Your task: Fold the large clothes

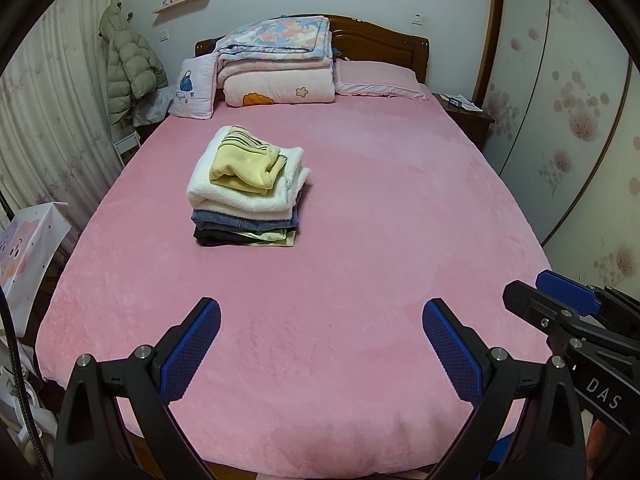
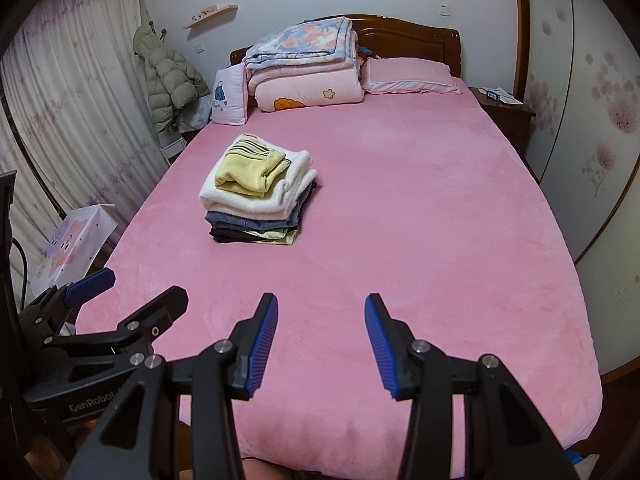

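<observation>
Pink bed [image 1: 360, 208] carries a stack of folded clothes [image 1: 248, 188] left of its middle, a yellow garment [image 1: 244, 166] topmost. Near the foot, left gripper [image 1: 320, 344] and right gripper [image 2: 320, 340] hover with jaws spread, grasping nothing.

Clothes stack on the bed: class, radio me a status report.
Left tool open, empty. Right tool open, empty. Folded clothes stack on pink bed, untouched. Nothing in the way.
</observation>
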The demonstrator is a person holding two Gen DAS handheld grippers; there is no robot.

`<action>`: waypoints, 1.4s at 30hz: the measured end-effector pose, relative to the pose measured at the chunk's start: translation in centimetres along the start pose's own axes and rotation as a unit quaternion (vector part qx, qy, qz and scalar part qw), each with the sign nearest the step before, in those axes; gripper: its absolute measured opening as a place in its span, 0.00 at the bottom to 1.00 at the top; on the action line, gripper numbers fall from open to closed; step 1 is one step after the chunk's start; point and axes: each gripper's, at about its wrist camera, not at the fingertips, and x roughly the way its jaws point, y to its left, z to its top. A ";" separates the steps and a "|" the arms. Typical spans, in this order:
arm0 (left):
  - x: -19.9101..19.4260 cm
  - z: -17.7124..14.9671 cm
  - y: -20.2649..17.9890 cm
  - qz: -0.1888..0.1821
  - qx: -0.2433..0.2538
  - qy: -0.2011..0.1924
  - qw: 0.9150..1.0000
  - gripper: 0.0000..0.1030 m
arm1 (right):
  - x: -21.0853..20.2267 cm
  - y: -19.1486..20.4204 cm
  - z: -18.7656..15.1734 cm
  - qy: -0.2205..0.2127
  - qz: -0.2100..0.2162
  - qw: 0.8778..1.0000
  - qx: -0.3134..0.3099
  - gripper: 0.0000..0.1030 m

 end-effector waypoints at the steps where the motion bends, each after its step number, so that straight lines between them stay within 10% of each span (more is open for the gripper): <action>1: -0.1 -0.1 0.0 0.000 0.001 -0.001 1.000 0.98 | 0.0 -0.1 -0.1 0.001 0.000 1.000 0.000 0.44; 42: 1.1 0.1 -0.3 -0.005 -0.004 0.018 1.000 0.98 | 0.4 -1.1 -0.8 0.015 0.005 1.000 0.006 0.44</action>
